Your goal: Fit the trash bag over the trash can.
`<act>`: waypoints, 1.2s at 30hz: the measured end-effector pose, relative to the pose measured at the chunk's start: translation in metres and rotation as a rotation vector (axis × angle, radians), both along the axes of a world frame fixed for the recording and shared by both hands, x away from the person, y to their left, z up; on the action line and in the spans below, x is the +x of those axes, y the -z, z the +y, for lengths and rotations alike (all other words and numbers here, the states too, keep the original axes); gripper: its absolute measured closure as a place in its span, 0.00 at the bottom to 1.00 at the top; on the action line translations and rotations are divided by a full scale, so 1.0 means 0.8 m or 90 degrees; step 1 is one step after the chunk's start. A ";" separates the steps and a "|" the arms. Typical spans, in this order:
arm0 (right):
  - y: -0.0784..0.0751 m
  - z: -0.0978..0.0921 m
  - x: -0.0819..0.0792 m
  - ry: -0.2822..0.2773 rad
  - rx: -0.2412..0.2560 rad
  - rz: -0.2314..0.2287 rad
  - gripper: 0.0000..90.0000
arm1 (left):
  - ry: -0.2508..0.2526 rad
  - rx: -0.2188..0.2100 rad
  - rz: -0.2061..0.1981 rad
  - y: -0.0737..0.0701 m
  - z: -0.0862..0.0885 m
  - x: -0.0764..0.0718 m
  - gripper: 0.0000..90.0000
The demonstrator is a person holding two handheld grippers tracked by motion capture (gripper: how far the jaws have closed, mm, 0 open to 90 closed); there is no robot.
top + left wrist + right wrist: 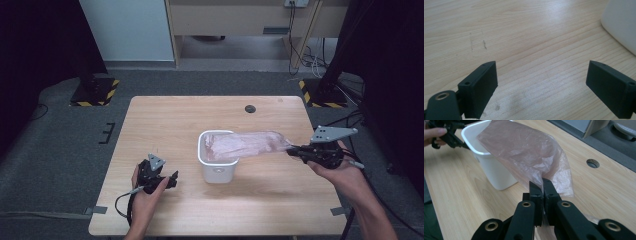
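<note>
A small white bin (218, 167) (491, 167) stands near the middle of the wooden table (165, 120). A thin pink plastic bag (245, 144) (529, 155) stretches from the bin's mouth out to the right. My right gripper (292, 149) (542, 183) is shut on the bag's right end, held above the table. My left gripper (172, 178) (541, 77) is open and holds nothing, low over the table left of the bin, whose white wall (621, 25) shows at the upper right of the left gripper view.
A round cable hole (250, 108) (592, 163) sits near the table's far edge. Grey carpet surrounds the table, with black stands on hazard-striped bases (95, 90) at the back left and right. A cabinet (240, 20) and cables stand behind.
</note>
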State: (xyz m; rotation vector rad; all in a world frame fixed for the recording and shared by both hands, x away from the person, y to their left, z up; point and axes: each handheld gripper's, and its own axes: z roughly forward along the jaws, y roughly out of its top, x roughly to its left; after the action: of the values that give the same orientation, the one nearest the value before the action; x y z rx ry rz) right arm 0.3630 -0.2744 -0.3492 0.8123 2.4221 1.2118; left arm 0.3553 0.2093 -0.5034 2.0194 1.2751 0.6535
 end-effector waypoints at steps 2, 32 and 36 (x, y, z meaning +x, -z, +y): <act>-0.004 0.008 0.001 -0.009 -0.015 0.001 0.98 | 0.002 0.001 -0.004 -0.001 0.000 -0.001 0.11; -0.015 0.138 0.043 -0.111 -0.160 0.040 0.97 | 0.026 -0.003 -0.112 -0.041 -0.014 -0.023 0.31; -0.016 0.149 0.047 -0.116 -0.158 0.037 0.97 | 0.043 -0.013 -0.124 -0.052 -0.022 -0.030 0.38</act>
State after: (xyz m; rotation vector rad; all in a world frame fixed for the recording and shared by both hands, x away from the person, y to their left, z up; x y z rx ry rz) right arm 0.4009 -0.1552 -0.3367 0.5725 2.6736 0.9299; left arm 0.3311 0.1916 -0.4618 1.9218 1.0916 0.7807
